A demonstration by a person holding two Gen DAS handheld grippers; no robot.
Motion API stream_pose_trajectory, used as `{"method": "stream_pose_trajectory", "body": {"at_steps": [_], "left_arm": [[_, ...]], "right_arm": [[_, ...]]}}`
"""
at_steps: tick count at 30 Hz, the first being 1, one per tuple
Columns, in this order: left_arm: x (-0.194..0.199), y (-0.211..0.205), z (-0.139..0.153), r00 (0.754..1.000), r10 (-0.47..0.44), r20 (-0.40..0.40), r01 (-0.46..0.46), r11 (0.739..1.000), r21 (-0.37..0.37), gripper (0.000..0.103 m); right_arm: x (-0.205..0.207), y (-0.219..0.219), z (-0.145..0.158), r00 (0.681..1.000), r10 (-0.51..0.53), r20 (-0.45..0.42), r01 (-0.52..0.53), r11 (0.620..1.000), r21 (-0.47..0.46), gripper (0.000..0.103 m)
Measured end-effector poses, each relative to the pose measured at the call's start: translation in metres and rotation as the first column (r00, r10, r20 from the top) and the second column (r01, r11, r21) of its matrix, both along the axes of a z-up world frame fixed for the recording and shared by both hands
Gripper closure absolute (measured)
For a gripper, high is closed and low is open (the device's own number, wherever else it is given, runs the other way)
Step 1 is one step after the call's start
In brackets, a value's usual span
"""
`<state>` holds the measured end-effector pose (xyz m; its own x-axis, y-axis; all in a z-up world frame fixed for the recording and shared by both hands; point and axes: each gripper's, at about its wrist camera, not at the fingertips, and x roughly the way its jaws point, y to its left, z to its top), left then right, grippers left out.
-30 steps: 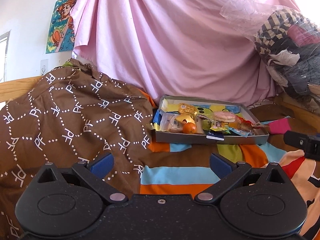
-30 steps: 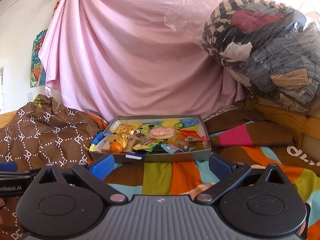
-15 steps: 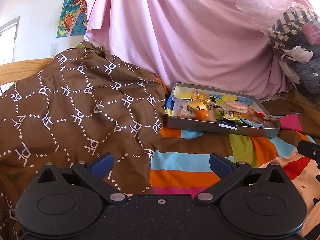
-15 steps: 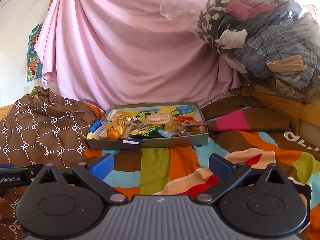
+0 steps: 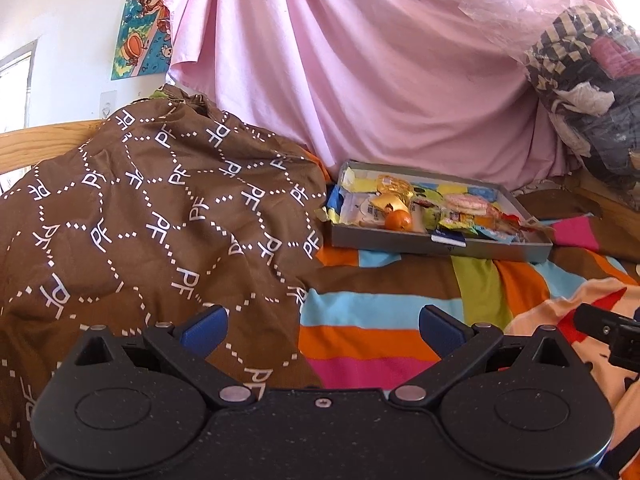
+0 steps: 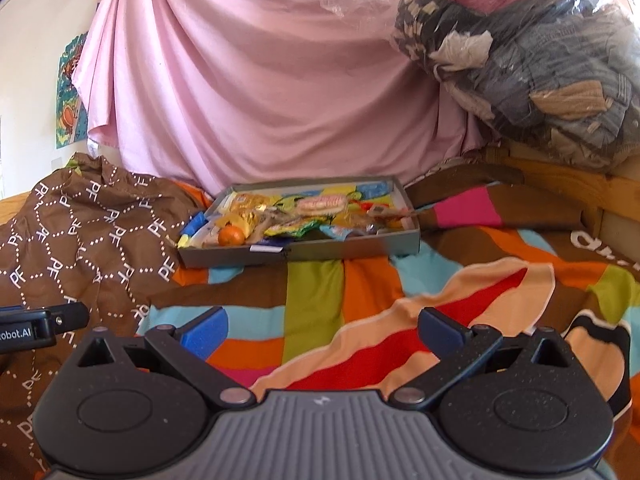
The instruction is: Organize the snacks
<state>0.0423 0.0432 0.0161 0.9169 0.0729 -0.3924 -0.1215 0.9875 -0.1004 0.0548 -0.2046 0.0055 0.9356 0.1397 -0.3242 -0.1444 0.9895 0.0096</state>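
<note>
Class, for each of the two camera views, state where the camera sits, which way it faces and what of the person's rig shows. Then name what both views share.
Left wrist: sits behind the open left tongs, facing across the bed toward the snack tray; the right tongs' tip shows.
Right wrist: sits behind the open right tongs, facing the same tray; the left tongs' tip shows at left.
Shared: tray, orange fruit, brown blanket, pink sheet.

Bright daylight, soft shadows, curved fisheye edges, dark corners, slight blur.
</note>
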Motion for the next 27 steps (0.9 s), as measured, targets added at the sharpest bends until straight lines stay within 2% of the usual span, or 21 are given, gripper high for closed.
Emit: {"method": "stream_pose_trajectory", "body": {"at_steps": [11, 27], "left_arm": [[-0.006, -0.0096, -0.0033, 0.999, -0.032, 0.002, 0.032, 0.999, 0.036, 0.001], [-0.0063, -0.01, -0.0034, 0.999, -0.032, 0.002, 0.032, 0.999, 0.037, 0.001]], "right_arm": [[-0.0031, -0.0007, -0.0015, 1.0, -0.001, -0.008, 0.001, 1.0, 0.006, 0.0], [-0.0031, -0.0016, -0.0044, 0.999, 0.0, -0.032, 0.001, 1.0, 0.009, 0.0]]}}
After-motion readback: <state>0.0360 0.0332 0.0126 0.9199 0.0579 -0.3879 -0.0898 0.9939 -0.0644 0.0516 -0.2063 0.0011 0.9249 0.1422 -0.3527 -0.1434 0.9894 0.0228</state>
